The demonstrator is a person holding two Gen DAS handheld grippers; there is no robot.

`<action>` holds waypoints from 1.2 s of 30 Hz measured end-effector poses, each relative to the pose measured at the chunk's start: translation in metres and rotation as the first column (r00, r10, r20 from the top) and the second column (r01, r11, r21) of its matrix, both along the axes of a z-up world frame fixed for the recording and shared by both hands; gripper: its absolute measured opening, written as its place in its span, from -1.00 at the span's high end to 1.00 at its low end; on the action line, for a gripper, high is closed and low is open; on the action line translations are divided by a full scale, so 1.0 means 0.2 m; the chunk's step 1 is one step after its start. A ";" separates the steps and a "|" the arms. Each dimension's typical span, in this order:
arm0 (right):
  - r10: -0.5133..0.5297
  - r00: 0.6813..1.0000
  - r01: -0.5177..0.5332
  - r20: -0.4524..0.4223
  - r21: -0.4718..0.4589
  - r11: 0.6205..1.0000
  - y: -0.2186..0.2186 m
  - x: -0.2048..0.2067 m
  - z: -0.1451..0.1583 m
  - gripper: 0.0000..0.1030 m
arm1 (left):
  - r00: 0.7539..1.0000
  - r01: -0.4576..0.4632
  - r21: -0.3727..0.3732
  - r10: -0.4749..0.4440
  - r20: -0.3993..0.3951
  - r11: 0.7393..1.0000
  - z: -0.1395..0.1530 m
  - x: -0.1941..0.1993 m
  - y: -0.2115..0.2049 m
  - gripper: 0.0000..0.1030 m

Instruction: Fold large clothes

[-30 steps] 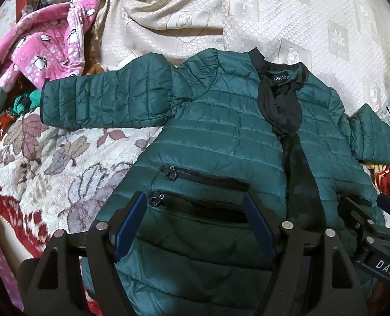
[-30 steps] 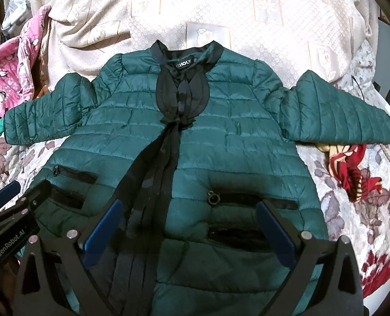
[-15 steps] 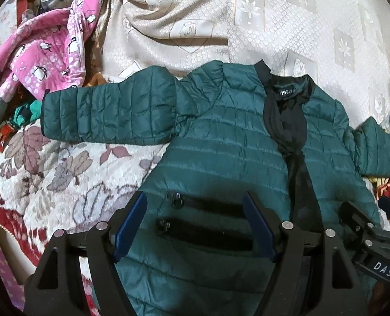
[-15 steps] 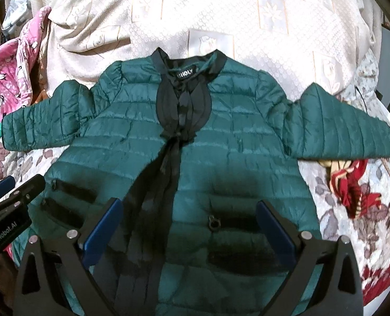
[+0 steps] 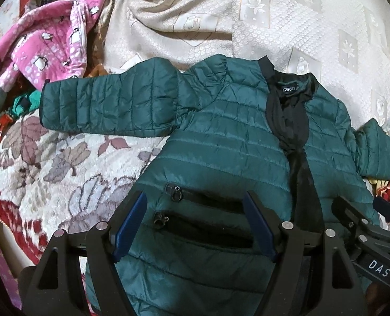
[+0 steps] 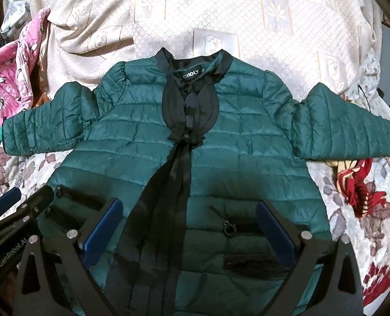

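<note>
A dark green quilted jacket (image 5: 221, 137) (image 6: 247, 144) lies face up and spread flat on the bed. Its black collar and black ribbon front run down the middle, and both sleeves stretch out sideways. My left gripper (image 5: 195, 208) hovers open over the lower left front, above the two zipped pockets (image 5: 195, 210), with only flat fabric showing between its blue pads. My right gripper (image 6: 189, 213) hovers open over the lower right front near a pocket zip pull (image 6: 230, 227). Each gripper shows in the other's view: the right one (image 5: 366, 226), the left one (image 6: 24, 205).
A pink penguin-print garment (image 5: 45, 52) (image 6: 3, 87) is heaped at the far left. A red patterned cloth (image 6: 358, 184) lies under the jacket's right sleeve. The cream bedspread (image 5: 274, 13) lies beyond the collar, and a floral blanket (image 5: 50, 171) covers the near side.
The jacket sits a little lower in both views than a second ago, so both grippers have edged slightly toward the collar. The jaws stayed wide and the jacket has not shifted.
</note>
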State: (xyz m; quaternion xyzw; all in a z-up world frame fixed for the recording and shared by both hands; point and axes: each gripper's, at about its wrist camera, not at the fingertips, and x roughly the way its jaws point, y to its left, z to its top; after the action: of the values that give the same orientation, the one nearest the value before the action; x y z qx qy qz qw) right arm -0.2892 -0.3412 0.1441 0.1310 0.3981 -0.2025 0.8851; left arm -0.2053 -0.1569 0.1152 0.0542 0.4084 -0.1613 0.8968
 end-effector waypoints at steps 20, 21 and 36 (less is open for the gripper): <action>-0.024 0.999 0.024 -0.028 -0.001 1.000 -0.04 0.00 -0.04 -0.99 | 1.000 -0.004 0.021 0.004 0.008 1.000 -0.03 0.02 0.01 0.04; -0.026 0.999 0.026 -0.029 -0.001 1.000 -0.04 0.00 -0.04 -0.99 | 1.000 -0.002 0.021 0.002 0.008 1.000 -0.03 0.02 0.01 0.04; -0.026 0.999 0.026 -0.040 -0.007 1.000 -0.08 0.03 -0.05 -0.99 | 0.999 -0.005 0.046 0.003 0.032 0.999 -0.03 0.06 0.00 0.04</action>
State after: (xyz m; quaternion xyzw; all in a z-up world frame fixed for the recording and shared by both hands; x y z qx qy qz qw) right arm -0.2828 -0.3575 0.1337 0.1292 0.4133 -0.2180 0.8746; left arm -0.1929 -0.1576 0.1095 0.0764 0.3979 -0.1492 0.9020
